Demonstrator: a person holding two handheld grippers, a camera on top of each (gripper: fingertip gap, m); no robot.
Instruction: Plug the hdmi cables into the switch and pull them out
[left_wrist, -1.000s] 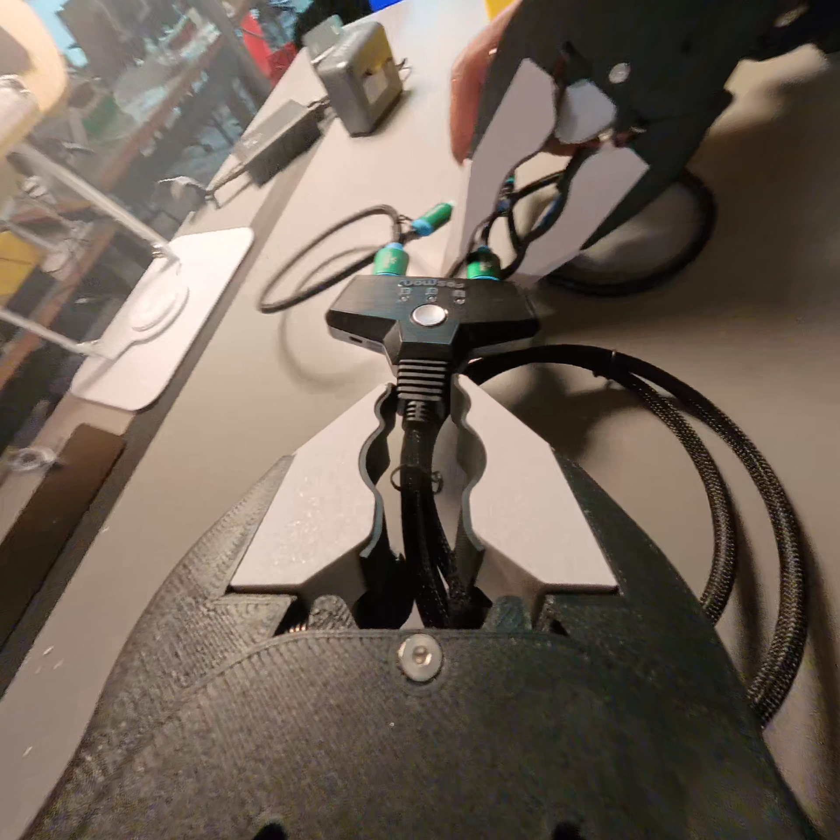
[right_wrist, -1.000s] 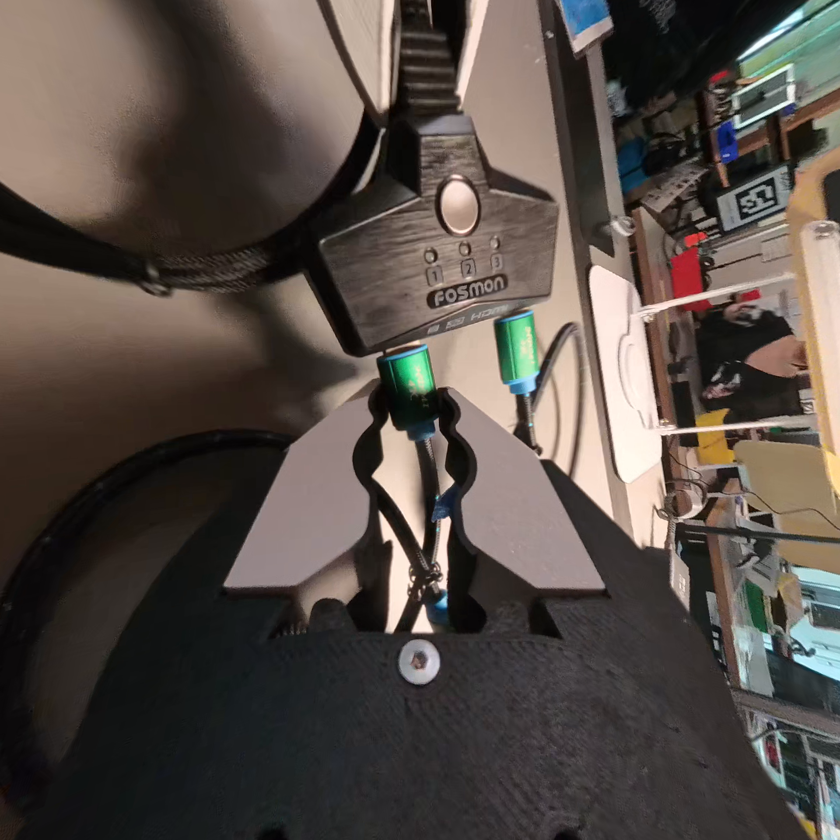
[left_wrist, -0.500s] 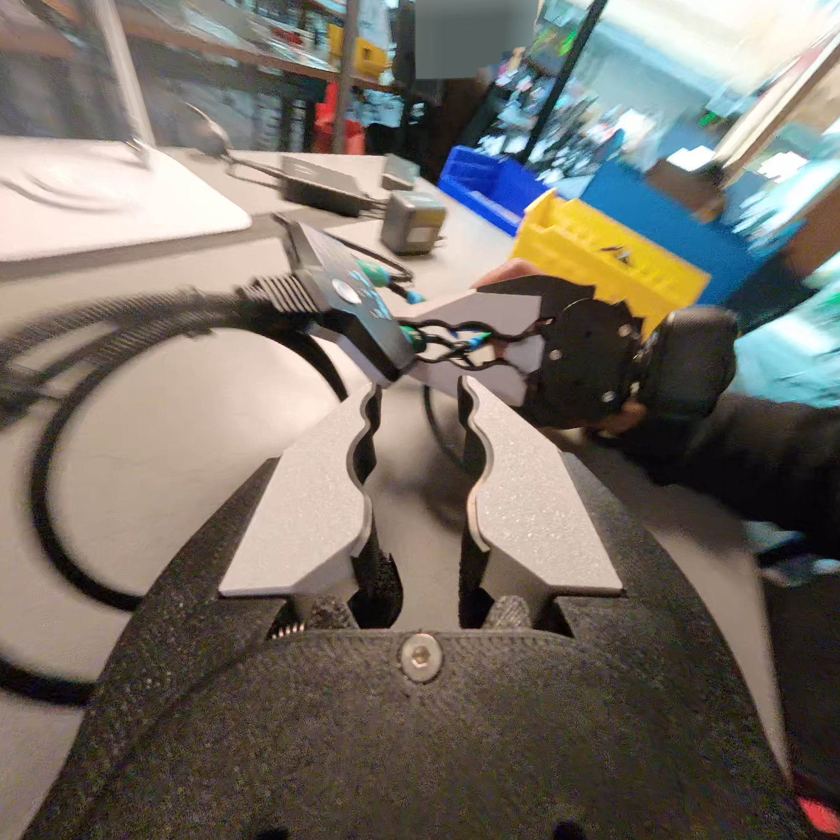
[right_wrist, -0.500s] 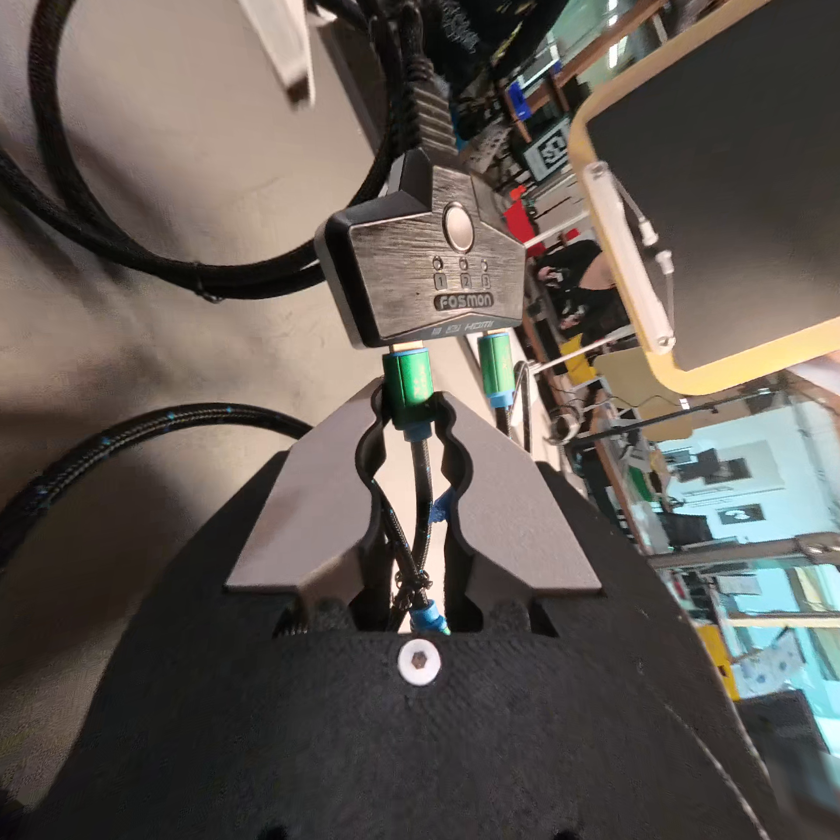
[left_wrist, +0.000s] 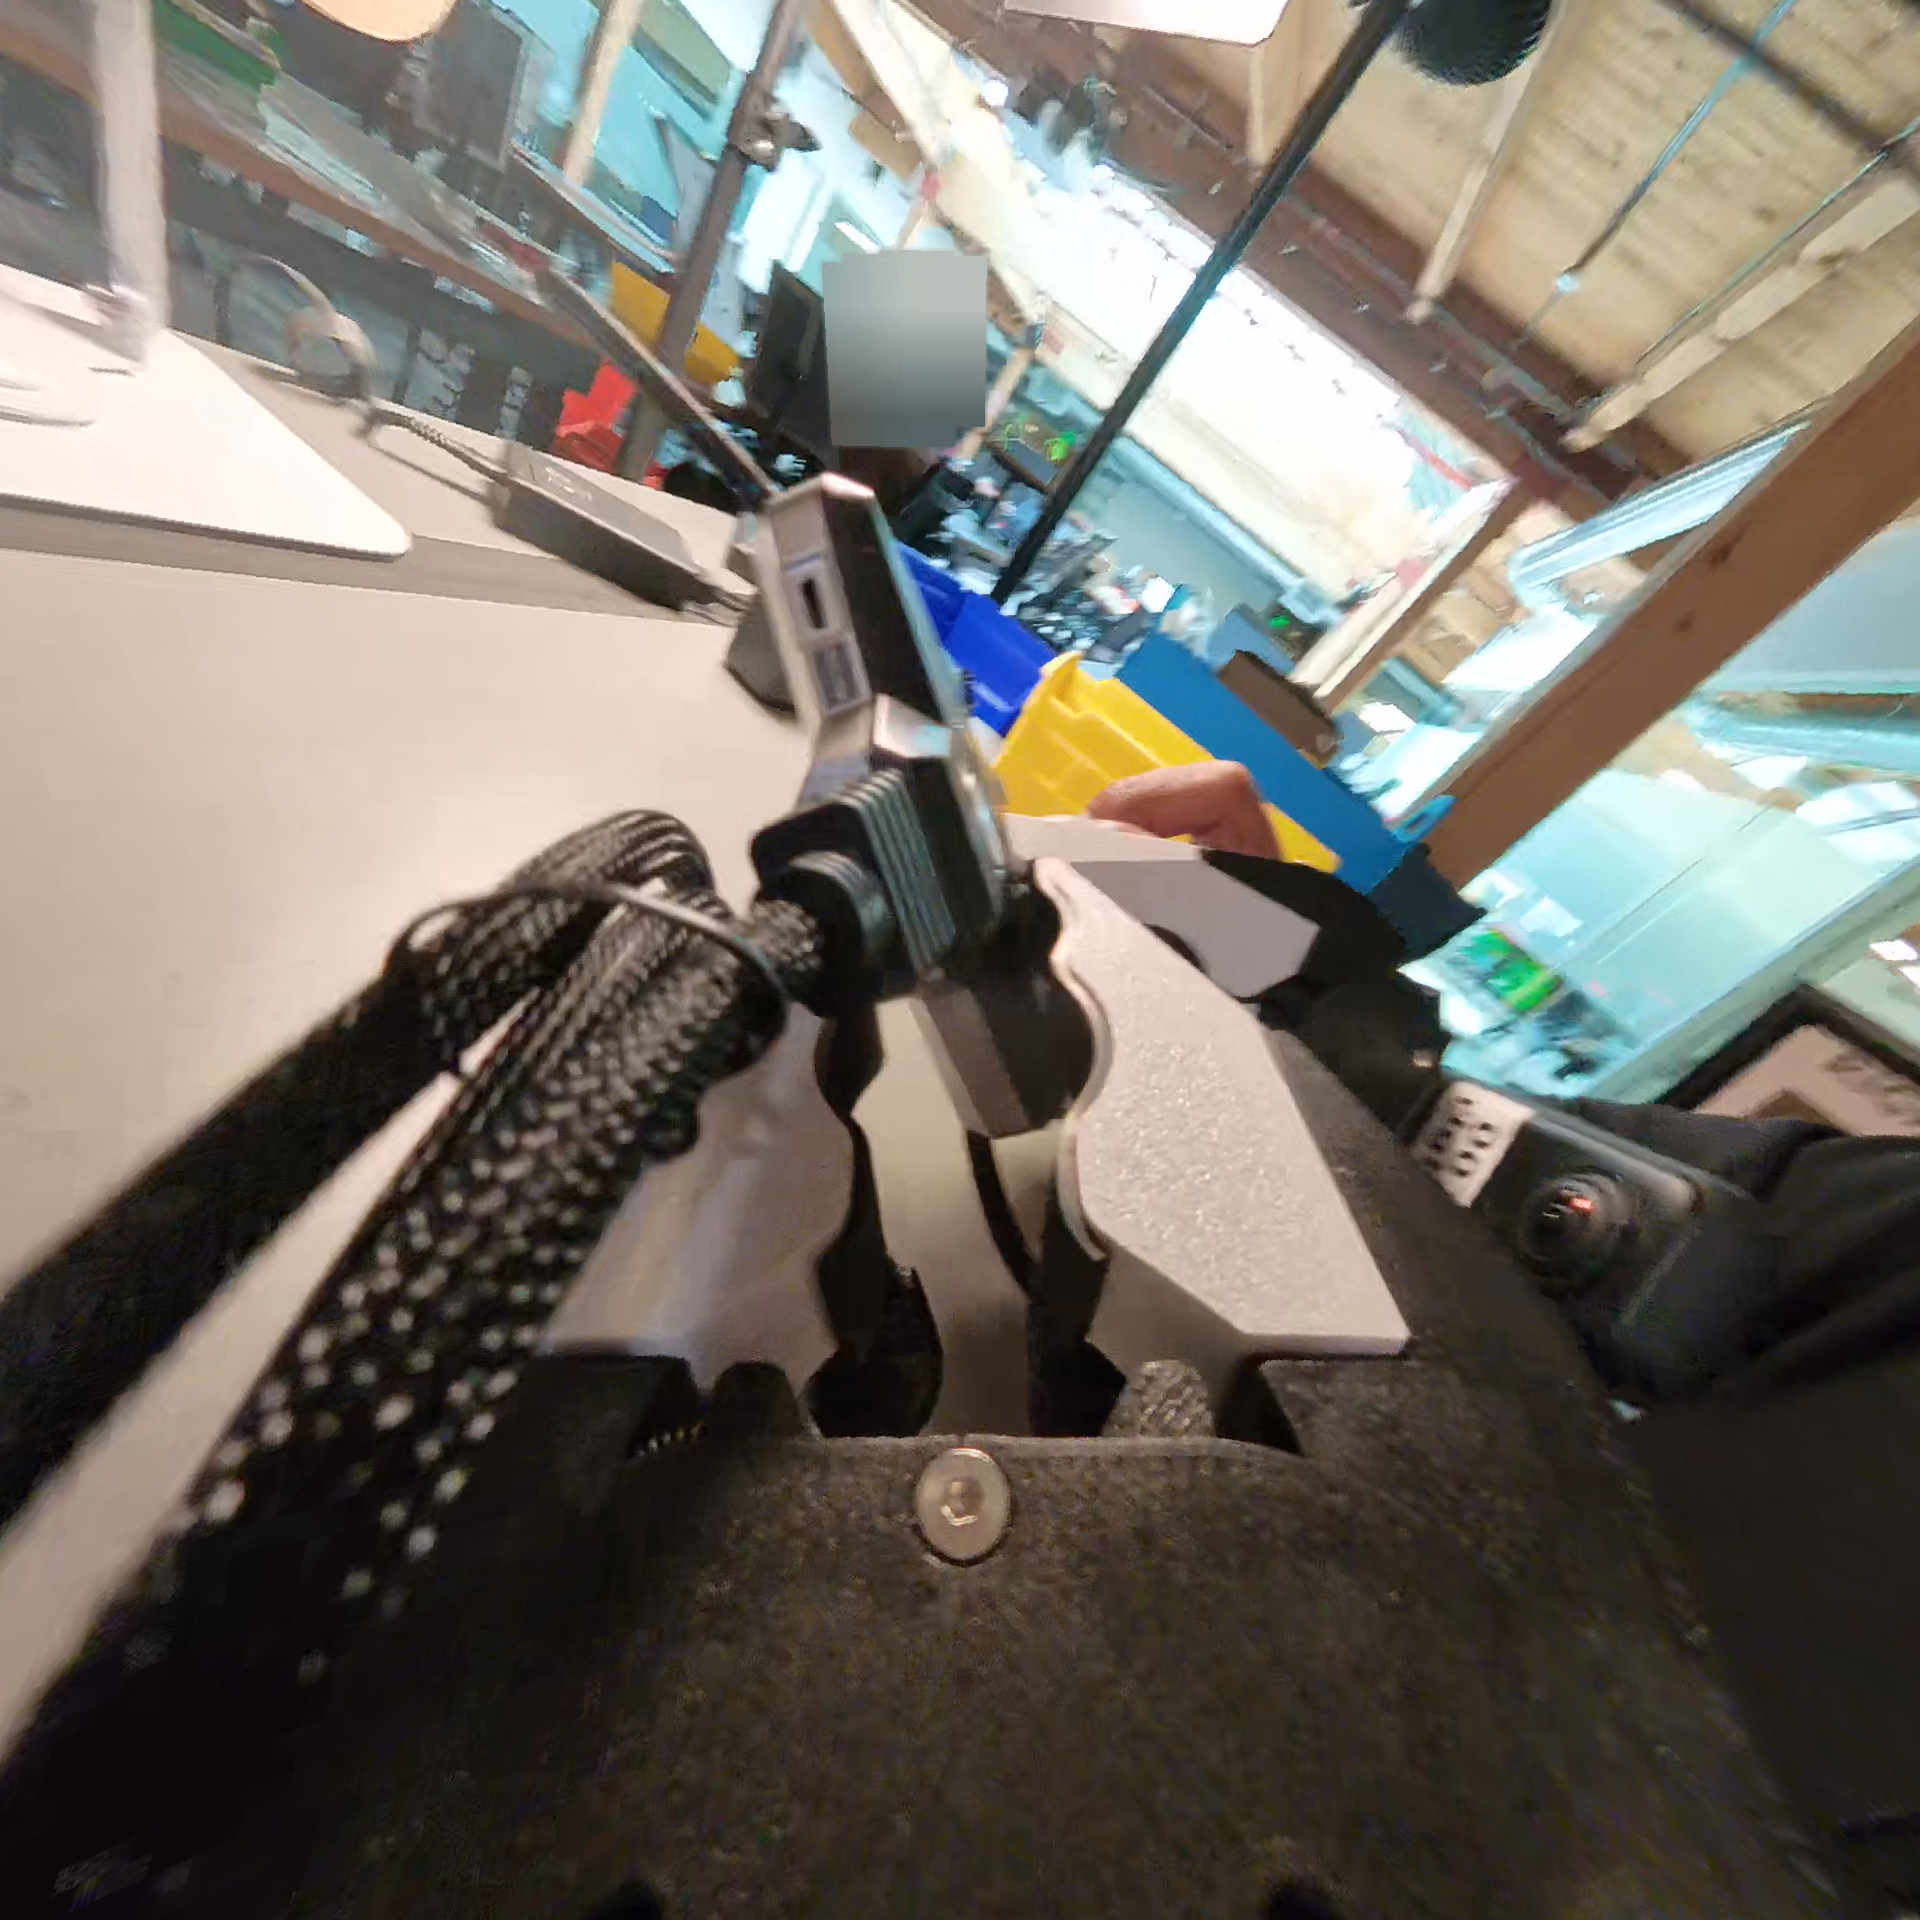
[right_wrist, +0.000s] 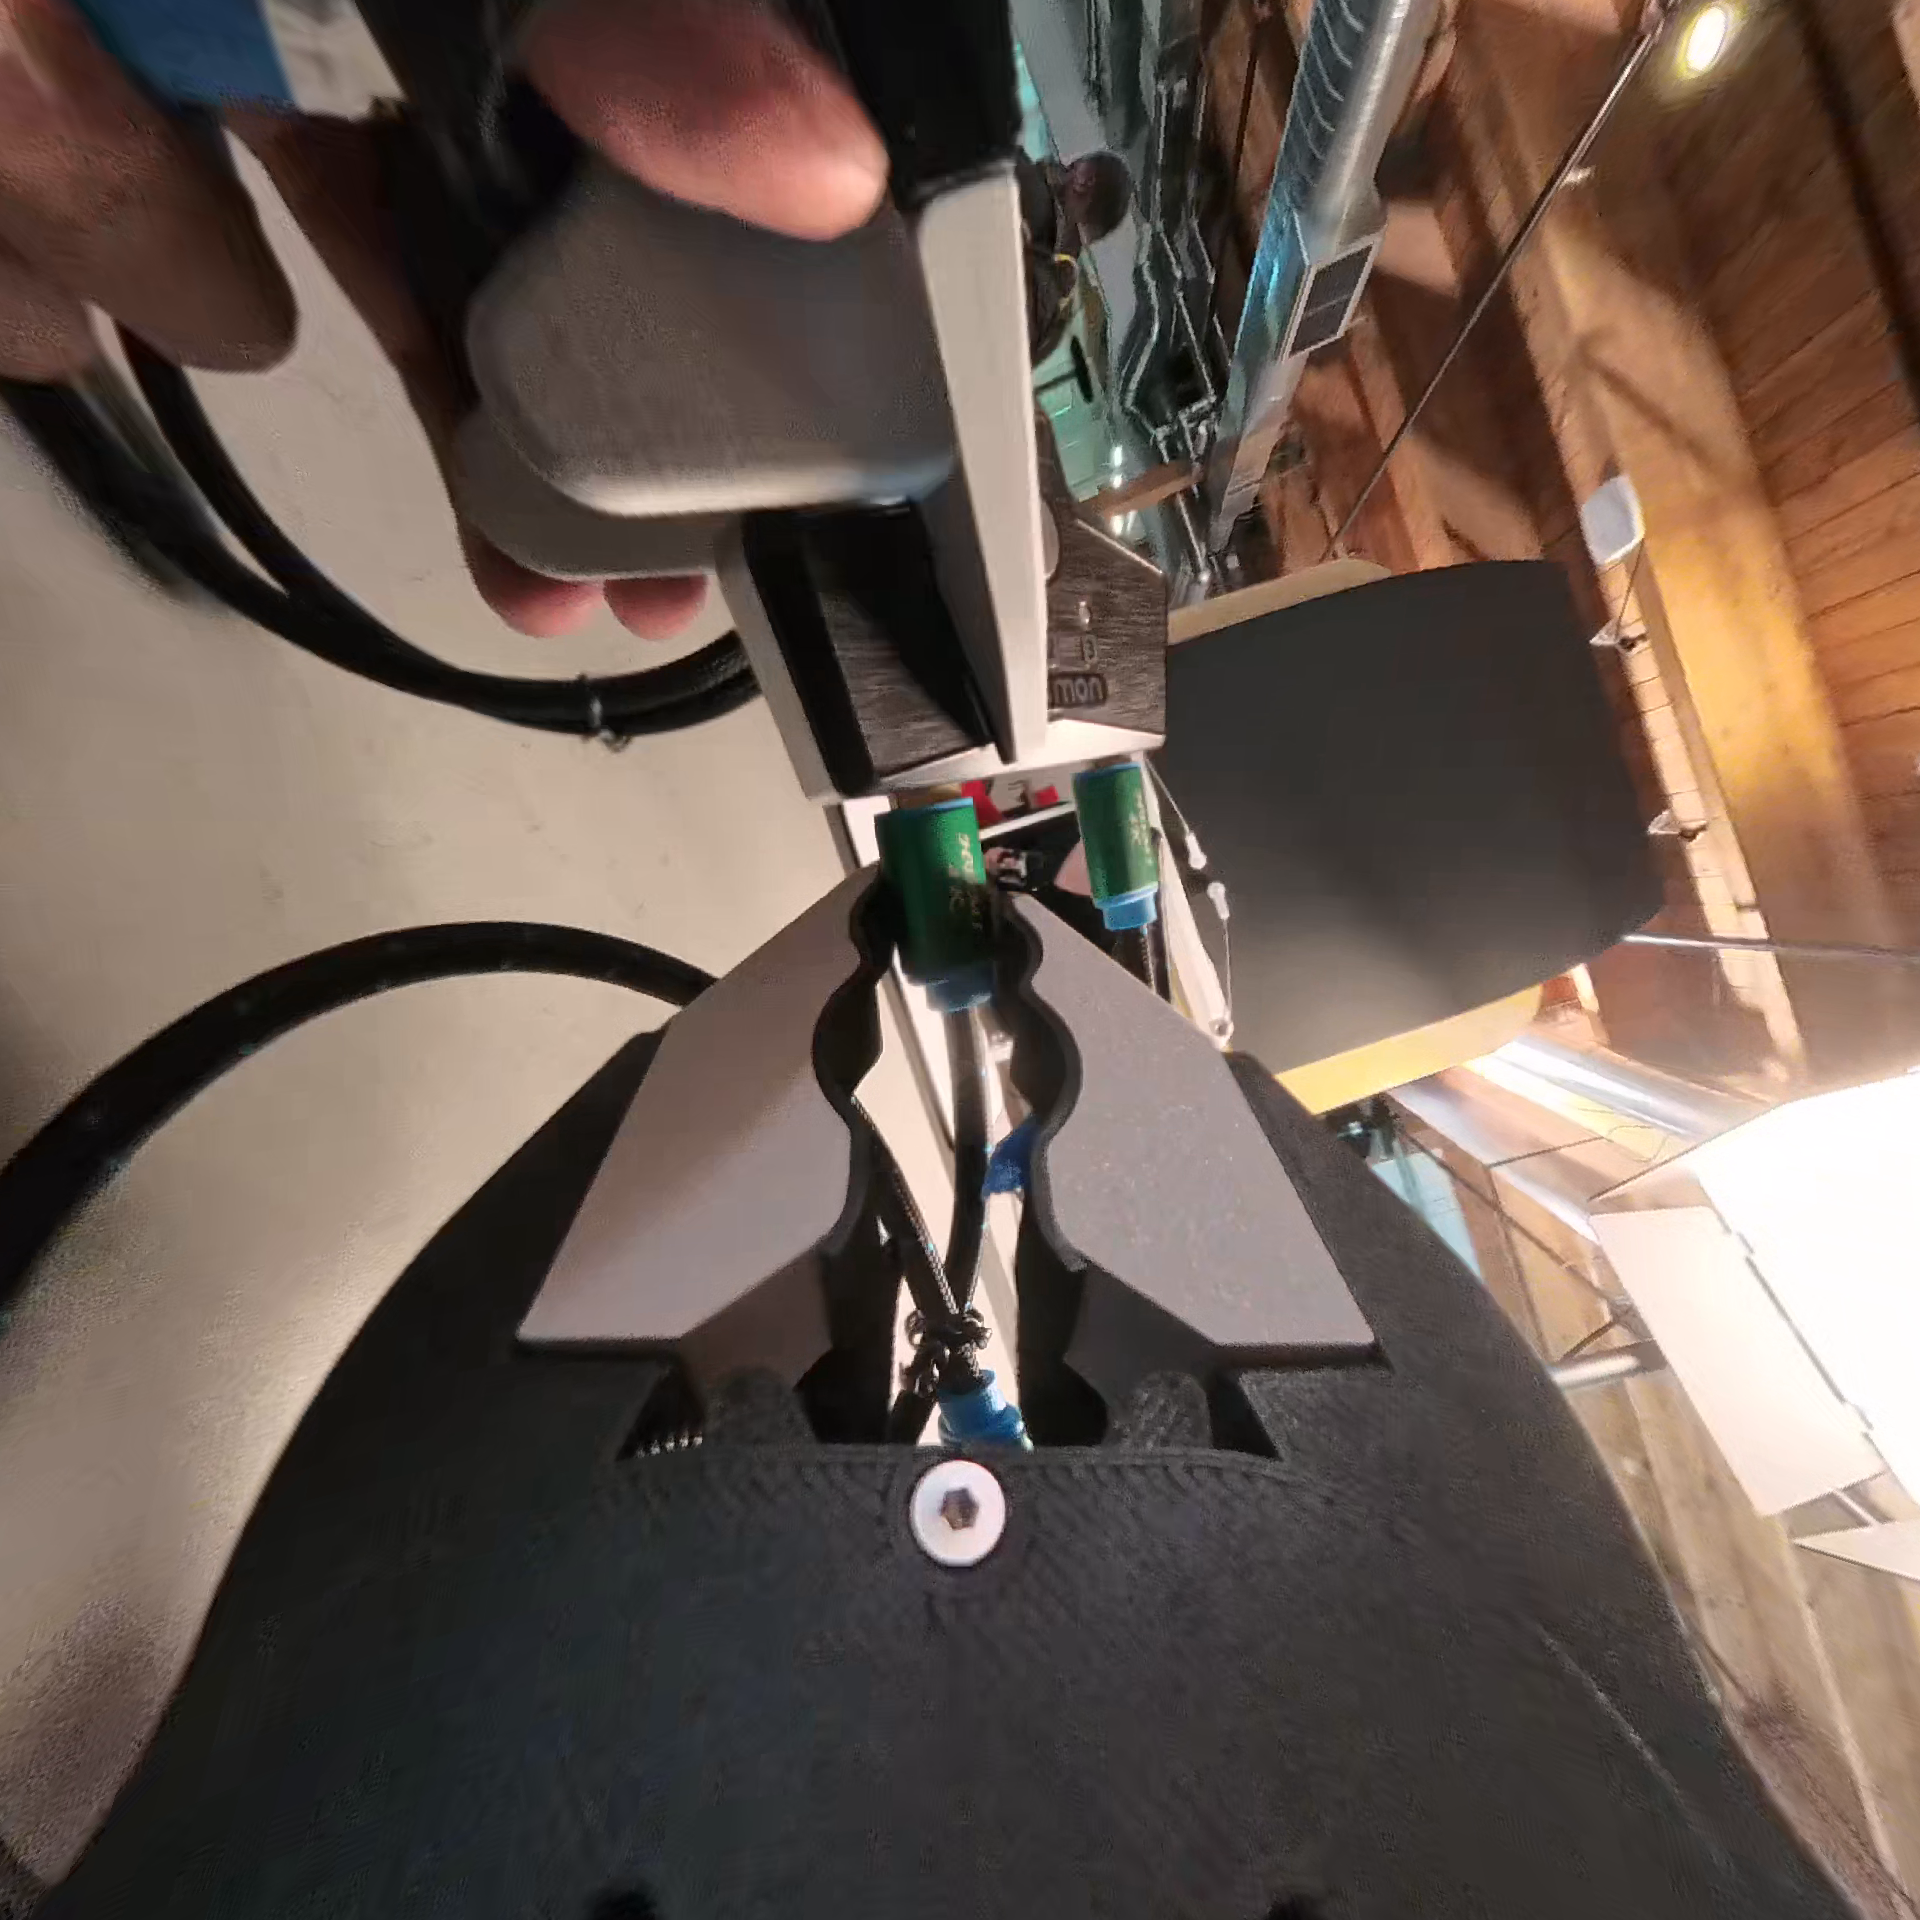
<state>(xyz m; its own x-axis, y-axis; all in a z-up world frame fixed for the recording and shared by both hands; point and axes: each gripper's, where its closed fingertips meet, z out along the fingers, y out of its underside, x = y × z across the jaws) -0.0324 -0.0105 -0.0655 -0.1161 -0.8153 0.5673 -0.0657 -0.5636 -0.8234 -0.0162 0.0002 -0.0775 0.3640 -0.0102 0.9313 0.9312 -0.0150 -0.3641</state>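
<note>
The black HDMI switch (left_wrist: 831, 613) is held up off the grey table (left_wrist: 312, 779), edge-on in the left wrist view. My left gripper (left_wrist: 940, 966) is shut on the switch's body, next to its thick black braided cable (left_wrist: 468, 1039). In the right wrist view the left gripper's white fingers (right_wrist: 977, 416) clamp the switch (right_wrist: 1101, 623) from both sides. My right gripper (right_wrist: 940, 904) is shut on a green HDMI plug (right_wrist: 935, 883) that sits at the switch's port. A second green plug (right_wrist: 1117, 842) sits in the port beside it.
A white stand plate (left_wrist: 156, 457) and a dark power brick (left_wrist: 592, 520) lie at the table's far side. Yellow (left_wrist: 1101, 748) and blue bins (left_wrist: 977, 634) stand beyond the edge. A dark monitor (right_wrist: 1403, 810) hangs behind the switch. A hand (right_wrist: 675, 104) holds the left gripper.
My left gripper let go of the switch's cable end, swung round and closed on the switch body. My right gripper kept hold of the green plug and raised the switch off the table.
</note>
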